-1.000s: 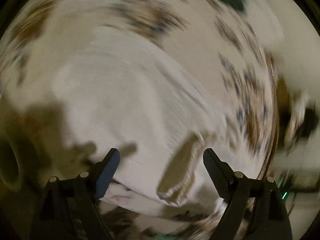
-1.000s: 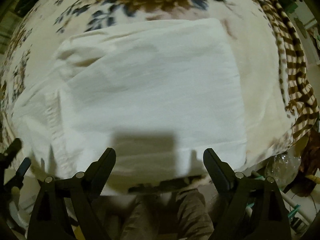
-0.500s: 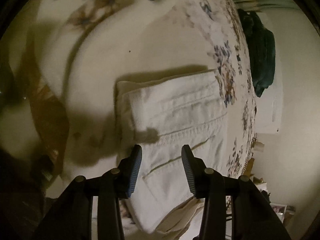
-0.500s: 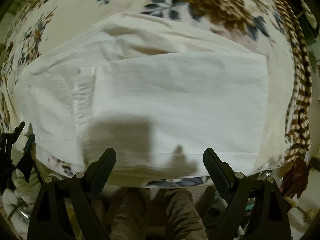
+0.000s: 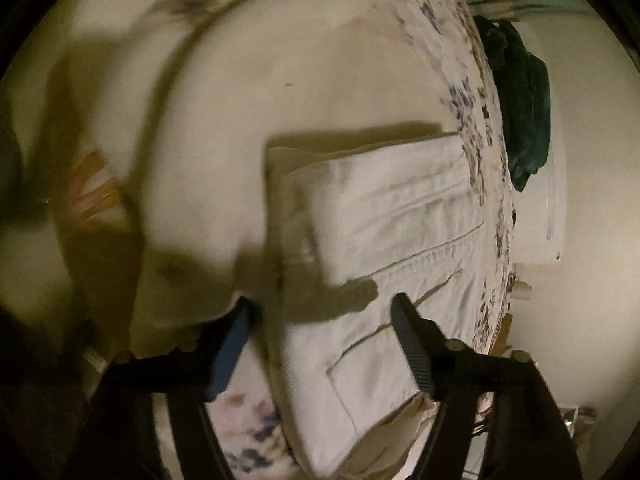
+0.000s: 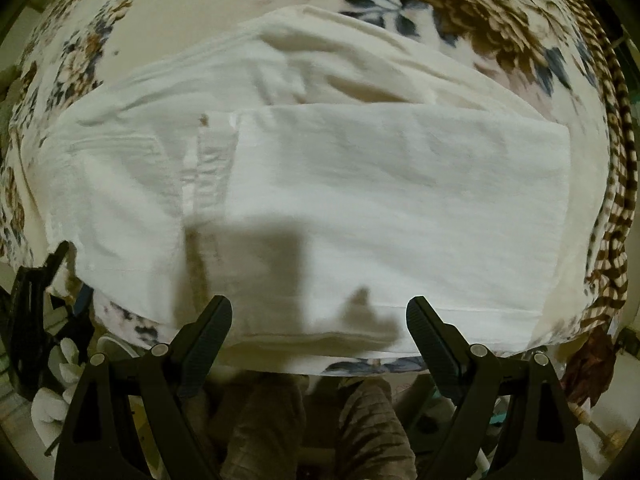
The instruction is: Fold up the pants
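The white pants (image 6: 360, 200) lie folded into a flat rectangle on a floral bedspread (image 6: 460, 28), near its front edge. In the left wrist view the pants (image 5: 392, 240) show seams and a pocket, seen from one end. My left gripper (image 5: 322, 320) is open and empty, just above the near end of the pants. My right gripper (image 6: 319, 322) is open and empty, hovering at the front edge of the folded pants. My left gripper also shows at the left edge of the right wrist view (image 6: 48, 280).
A brown checked cloth (image 6: 616, 200) lies along the right side of the bed. A dark green garment (image 5: 520, 100) hangs by the wall beyond the bed. The person's legs (image 6: 312, 432) are below the bed edge. Clutter sits on the floor.
My left gripper swung round to face along the pants, narrowed its jaws, then opened wide again. My right gripper stayed open and drew back slightly; the pants lie still.
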The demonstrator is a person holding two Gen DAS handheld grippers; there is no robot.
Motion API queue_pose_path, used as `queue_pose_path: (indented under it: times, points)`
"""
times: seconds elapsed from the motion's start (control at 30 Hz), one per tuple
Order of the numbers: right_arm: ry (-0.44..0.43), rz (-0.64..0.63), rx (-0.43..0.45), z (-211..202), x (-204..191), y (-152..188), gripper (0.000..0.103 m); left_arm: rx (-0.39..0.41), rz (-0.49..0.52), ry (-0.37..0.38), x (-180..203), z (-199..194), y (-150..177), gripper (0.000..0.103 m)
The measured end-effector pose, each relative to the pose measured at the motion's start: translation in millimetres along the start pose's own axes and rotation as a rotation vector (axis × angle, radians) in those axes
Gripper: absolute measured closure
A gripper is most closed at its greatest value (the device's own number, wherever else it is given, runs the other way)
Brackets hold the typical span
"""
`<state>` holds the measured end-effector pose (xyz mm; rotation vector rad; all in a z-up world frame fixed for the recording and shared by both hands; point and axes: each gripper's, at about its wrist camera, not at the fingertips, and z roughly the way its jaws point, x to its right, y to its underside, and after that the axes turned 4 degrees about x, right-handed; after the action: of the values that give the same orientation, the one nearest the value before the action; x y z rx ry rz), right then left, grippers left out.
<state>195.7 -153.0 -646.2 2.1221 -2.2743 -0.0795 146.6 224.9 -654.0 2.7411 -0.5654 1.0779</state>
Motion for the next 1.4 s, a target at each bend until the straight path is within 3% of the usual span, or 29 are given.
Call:
queue_pose_path:
  times: [0.17,0.23,0.37,0.5,0.8,0.93,1.0,1.1,1.13,1.23,1.4]
  points:
    - [0.023,0.034,-0.008,10,15,8,0.012,0.053,-0.008,-0.007,11,-1,-3,0.036]
    - [0.032,0.031,-0.007,12,19,11,0.012,0.088,0.010,-0.011,18,-12,0,0.061]
    - [0.035,0.044,-0.019,15,27,18,0.012,0.121,0.108,-0.005,37,-28,15,0.061]
    - [0.027,0.055,-0.021,13,33,20,0.012,0.105,0.081,0.001,37,-31,15,0.061]
    - [0.017,0.066,-0.021,16,36,22,0.012,0.079,0.153,0.007,56,-34,31,0.061]
    - [0.009,0.063,-0.016,19,35,24,0.012,0.053,0.114,-0.050,41,-8,12,0.060]
    - [0.006,0.062,-0.015,19,34,25,0.012,0.030,0.041,-0.077,22,8,-2,0.060]
    - [0.011,0.066,-0.011,22,37,28,0.012,0.059,-0.046,-0.050,5,8,-14,0.061]
    - [0.014,0.069,-0.008,23,38,29,0.012,0.088,-0.047,-0.058,7,4,-17,0.071]
    - [0.042,0.082,0.020,22,44,31,0.012,0.144,0.027,-0.076,23,-7,-20,0.088]
    - [0.058,0.122,0.057,23,59,36,0.012,0.205,0.251,-0.019,68,-43,7,0.090]
